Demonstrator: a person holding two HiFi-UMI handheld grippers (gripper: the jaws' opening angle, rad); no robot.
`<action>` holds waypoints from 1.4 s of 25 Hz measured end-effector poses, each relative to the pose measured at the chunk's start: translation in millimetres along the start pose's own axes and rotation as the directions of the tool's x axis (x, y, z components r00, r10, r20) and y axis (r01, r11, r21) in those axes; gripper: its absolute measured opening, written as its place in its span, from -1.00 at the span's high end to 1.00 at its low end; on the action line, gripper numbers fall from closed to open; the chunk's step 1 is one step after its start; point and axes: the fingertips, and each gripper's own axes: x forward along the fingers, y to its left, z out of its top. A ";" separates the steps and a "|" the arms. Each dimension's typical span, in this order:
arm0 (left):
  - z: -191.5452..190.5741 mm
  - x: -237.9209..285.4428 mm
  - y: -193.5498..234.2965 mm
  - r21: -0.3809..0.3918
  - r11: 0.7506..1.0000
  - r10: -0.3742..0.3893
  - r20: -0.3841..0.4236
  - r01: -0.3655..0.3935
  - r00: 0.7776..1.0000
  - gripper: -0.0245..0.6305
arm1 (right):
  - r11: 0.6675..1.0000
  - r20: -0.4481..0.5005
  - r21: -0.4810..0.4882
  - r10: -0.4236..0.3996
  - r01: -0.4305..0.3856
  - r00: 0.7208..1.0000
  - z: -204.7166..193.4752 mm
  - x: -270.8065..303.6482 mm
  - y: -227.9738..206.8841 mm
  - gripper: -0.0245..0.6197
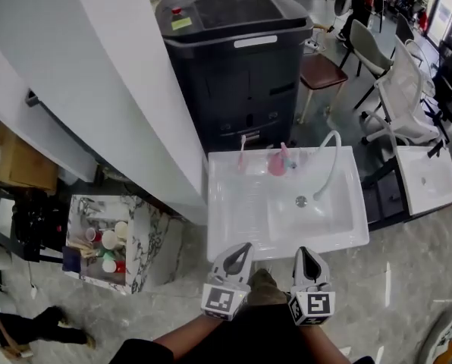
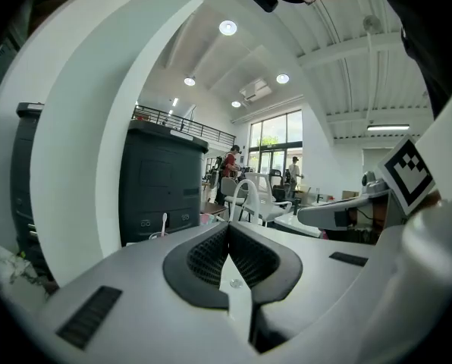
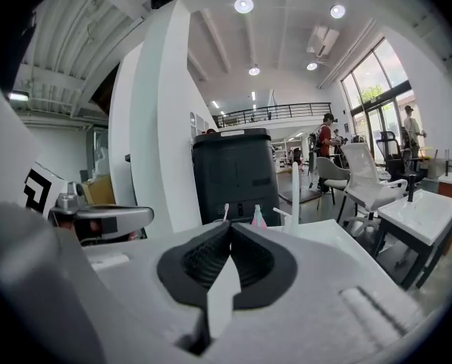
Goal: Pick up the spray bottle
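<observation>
The spray bottle stands on the back rim of the sink, well apart from the left gripper and right gripper, whose jaws are pressed together, holding nothing.

Bright daylight, ceiling spots, fisheye edges

The white sink carries a curved white faucet at its back right. A black cabinet stands directly behind the sink. A marbled table holding cups stands to its left, and a second sink to its right.
</observation>
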 end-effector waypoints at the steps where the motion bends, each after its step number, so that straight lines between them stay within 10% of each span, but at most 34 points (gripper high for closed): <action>1: -0.2 13.6 2.1 0.022 1.000 -0.007 -0.006 0.007 1.000 0.87 | 1.000 0.008 -0.001 0.005 -0.005 1.000 4.2 8.6 -6.0 0.93; 21: -68.4 248.3 84.0 -0.101 0.989 0.086 -0.173 -0.105 0.981 0.87 | 0.986 -0.035 -0.024 0.167 -0.168 0.985 21.9 156.4 -74.4 0.93; 35: -85.5 345.8 107.3 0.019 1.000 0.010 -0.173 -0.006 0.985 0.77 | 0.975 -0.155 -0.057 0.206 -0.217 0.966 4.7 209.0 -86.8 0.93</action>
